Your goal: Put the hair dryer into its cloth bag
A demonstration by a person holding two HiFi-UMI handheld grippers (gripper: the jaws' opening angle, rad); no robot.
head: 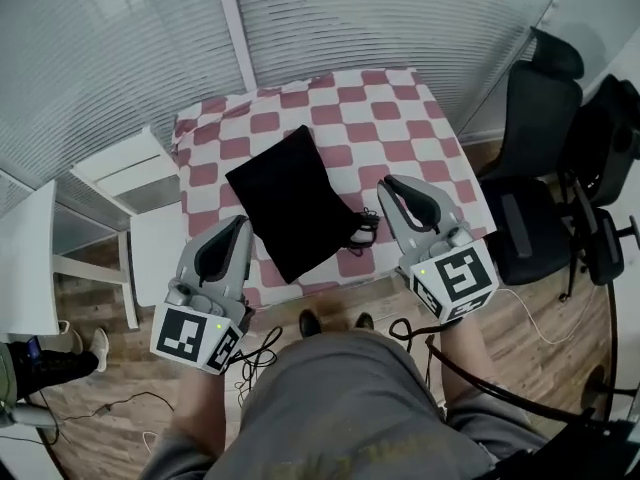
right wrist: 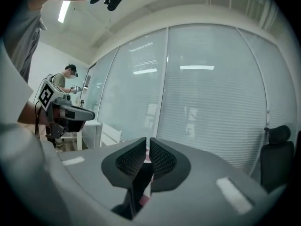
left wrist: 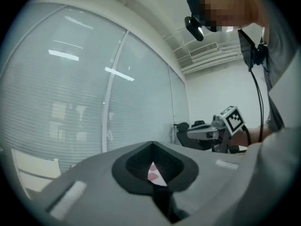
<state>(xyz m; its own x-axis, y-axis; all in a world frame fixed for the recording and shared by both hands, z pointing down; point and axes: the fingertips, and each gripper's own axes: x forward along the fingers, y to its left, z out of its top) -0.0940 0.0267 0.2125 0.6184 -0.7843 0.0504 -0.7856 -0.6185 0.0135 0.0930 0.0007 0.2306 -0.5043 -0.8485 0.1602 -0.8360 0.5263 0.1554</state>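
Both grippers hang clear of the work at the near edge of the checked table (head: 400, 108), which I judge a stand-off posture, not a grasp: the left gripper (head: 240, 222) has its jaw tips pressed together on nothing, and the right gripper (head: 386, 184) shows only a thin slit, also empty. The black cloth bag (head: 290, 203) lies flat mid-table, long axis far-left to near-right, its drawstring (head: 362, 230) end towards the right gripper. No hair dryer shows; whether it is inside cannot be told.
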